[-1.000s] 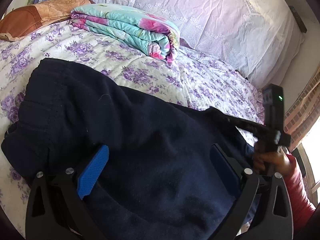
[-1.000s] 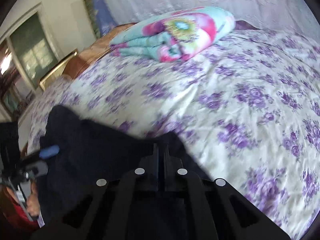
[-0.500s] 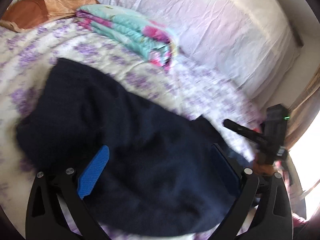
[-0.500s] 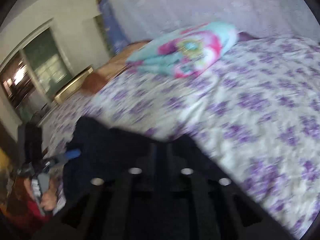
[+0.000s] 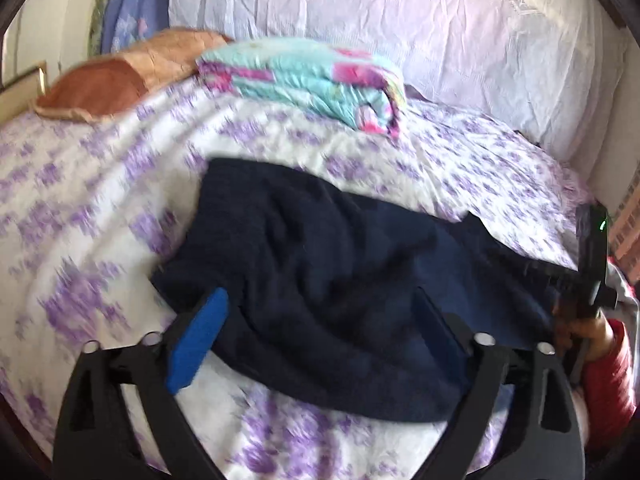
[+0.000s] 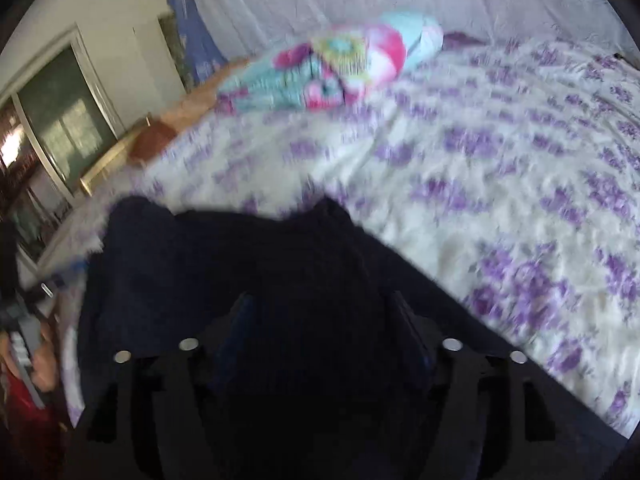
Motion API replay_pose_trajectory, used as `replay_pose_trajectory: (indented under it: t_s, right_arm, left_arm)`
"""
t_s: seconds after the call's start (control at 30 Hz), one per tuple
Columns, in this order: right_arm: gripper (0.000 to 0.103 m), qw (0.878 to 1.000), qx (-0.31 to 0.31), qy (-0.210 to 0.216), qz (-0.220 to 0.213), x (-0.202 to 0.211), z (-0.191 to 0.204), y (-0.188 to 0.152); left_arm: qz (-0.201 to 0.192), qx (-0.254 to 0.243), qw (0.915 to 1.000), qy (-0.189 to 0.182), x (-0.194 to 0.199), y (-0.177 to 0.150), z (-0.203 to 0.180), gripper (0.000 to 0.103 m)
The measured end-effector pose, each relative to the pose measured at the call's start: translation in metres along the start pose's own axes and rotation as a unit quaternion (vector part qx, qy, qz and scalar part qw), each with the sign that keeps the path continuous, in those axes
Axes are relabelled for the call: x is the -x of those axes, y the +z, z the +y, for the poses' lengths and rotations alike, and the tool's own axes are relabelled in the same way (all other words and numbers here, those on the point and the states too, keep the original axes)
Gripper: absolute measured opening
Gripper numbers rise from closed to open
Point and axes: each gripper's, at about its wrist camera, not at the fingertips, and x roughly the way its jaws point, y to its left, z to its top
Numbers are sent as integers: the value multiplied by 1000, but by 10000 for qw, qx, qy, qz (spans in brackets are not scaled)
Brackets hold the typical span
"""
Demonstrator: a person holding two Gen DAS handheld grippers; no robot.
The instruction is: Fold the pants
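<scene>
Dark navy pants (image 5: 320, 280) lie bunched in a folded heap on the purple-flowered bedsheet (image 5: 100, 208). My left gripper (image 5: 320, 320) is open, its blue-padded fingers (image 5: 198, 336) spread over the near edge of the pants and holding nothing. My right gripper (image 6: 324, 320) is open, with the pants (image 6: 224, 264) lying between and under its fingers. The right gripper also shows at the right edge of the left wrist view (image 5: 592, 280), at the far end of the pants. The left gripper shows at the left edge of the right wrist view (image 6: 24, 312).
A folded teal and pink quilt (image 5: 316, 80) lies behind the pants near the white-covered headboard (image 5: 440, 20). An orange-brown pillow (image 5: 120, 76) lies at the back left. A window (image 6: 60, 120) stands beyond the bed's left side.
My right gripper has gone from shut to open over the pants. Both grippers pulled back, and the pants now lie in a more compact heap farther from the left camera.
</scene>
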Motion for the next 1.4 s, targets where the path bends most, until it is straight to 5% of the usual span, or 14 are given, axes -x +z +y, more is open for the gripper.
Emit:
replay_pose_trajectory:
  t_s: [0.1,0.13,0.23,0.4,0.53,0.63,0.7,0.73,0.87,0.97,1.1,1.2,1.4]
  right_arm:
    - [82,9999,-32,137,13,0,-2,0]
    - [82,9999,-33,111,-59,4,-1,-2]
    - [83,9966,-124,-287,-759,48,-1,-14]
    - [97,9888,-461,-354,-1374,116,-2,-62]
    - [99,9873,-767,-627,-1243,134,-13,-110]
    - [100,9938,-935,-365,-488,115,-36,-125]
    - [99,9890,-1284,-112,-727,126,-46,-125]
    - [99,9848,-1526,-146,-819,135,-50,-127]
    - [99,9681,-2094,427,-1307,199,-60,-166]
    - [99,9530,-2630,322,-1468,243,-75,-208]
    - [100,9153,-3758,60,-1450,277,-113,-256]
    - [99,8922,-4223,459,-1537,266,-135,-267]
    - [99,8921,-4172,-26,-1737,250,-131,-263]
  left_arm:
    - [353,-352,9903,1299,-38,0,8,98]
    - [939,38,9872,1289,-59,-2,27,99]
    - [319,1309,9898,453,-31,-2,67,98]
    - [-272,2135,9755,-457,8,-22,83,98]
    - [-307,1460,9823,-1131,22,-12,26,98]
    - [-42,295,9982,-521,4,-7,-27,98]
    - [454,-578,9969,276,-40,-17,-57,98]
    - [802,-638,9937,459,-51,-18,-61,99]
    - [559,-74,9984,-62,-41,-15,-41,98]
    - [426,13,9984,-374,-35,-18,-33,98]
    - [372,77,9984,-428,-35,-18,-33,98]
    - [327,95,9984,-452,-33,-18,-31,98]
    - [264,198,9974,-635,-29,-20,-24,98]
